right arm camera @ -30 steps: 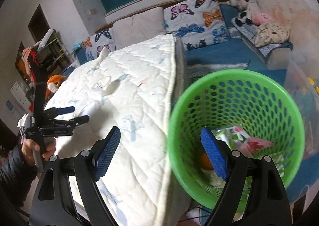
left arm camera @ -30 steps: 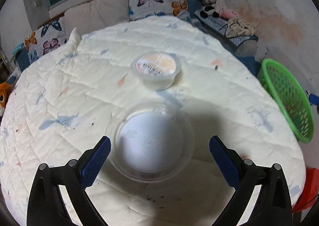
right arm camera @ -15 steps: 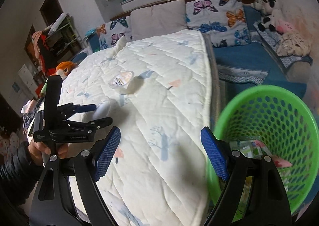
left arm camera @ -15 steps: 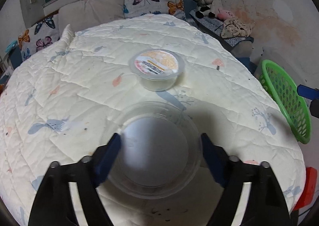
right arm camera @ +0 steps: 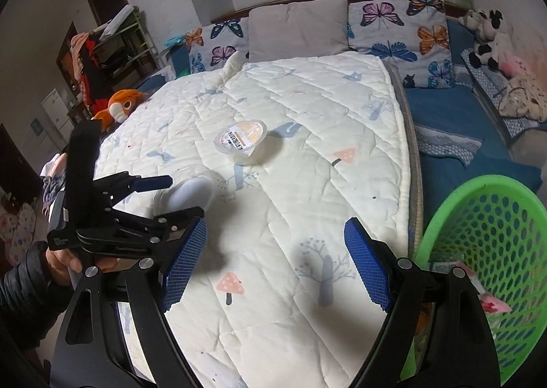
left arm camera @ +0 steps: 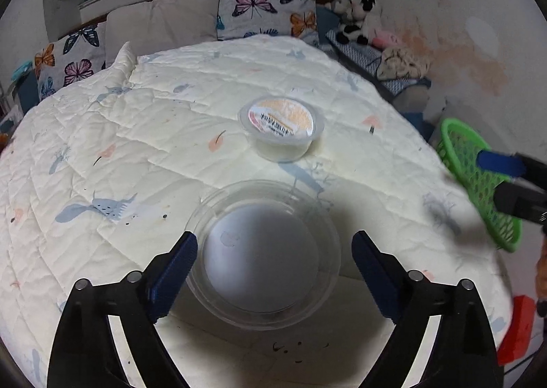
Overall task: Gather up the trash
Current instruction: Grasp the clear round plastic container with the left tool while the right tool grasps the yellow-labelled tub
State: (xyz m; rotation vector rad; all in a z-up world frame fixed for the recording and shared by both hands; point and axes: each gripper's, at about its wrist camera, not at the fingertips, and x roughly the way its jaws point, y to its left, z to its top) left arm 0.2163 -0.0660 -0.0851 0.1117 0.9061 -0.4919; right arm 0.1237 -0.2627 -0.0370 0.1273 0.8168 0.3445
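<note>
A clear round plastic container [left arm camera: 265,251] lies on the white quilt [left arm camera: 154,148] between the fingers of my left gripper [left arm camera: 273,268]. Its jaws are opening, and the blue pads [left arm camera: 174,271] stand just off the rim. In the right wrist view the same container [right arm camera: 191,191] sits between the left gripper's [right arm camera: 171,198] fingers. Farther up the bed stands a sealed cup with an orange-and-white label [left arm camera: 282,126] [right arm camera: 241,140]. My right gripper [right arm camera: 273,251] hangs open and holds nothing over the bed's right edge, beside the green basket [right arm camera: 495,234]. The right gripper [left arm camera: 492,179] also shows at the left view's right edge.
The green basket [left arm camera: 465,155] stands on the floor right of the bed with wrappers [right arm camera: 489,302] inside. Pillows [right arm camera: 297,29] line the headboard. Plush toys [right arm camera: 489,42] lie at the right, an orange one [right arm camera: 119,107] at the left. A hand [right arm camera: 61,265] holds the left gripper.
The left jaws closed in on the clear container's rim, then spread apart again. The right gripper swung left, from over the green basket to over the bed's edge.
</note>
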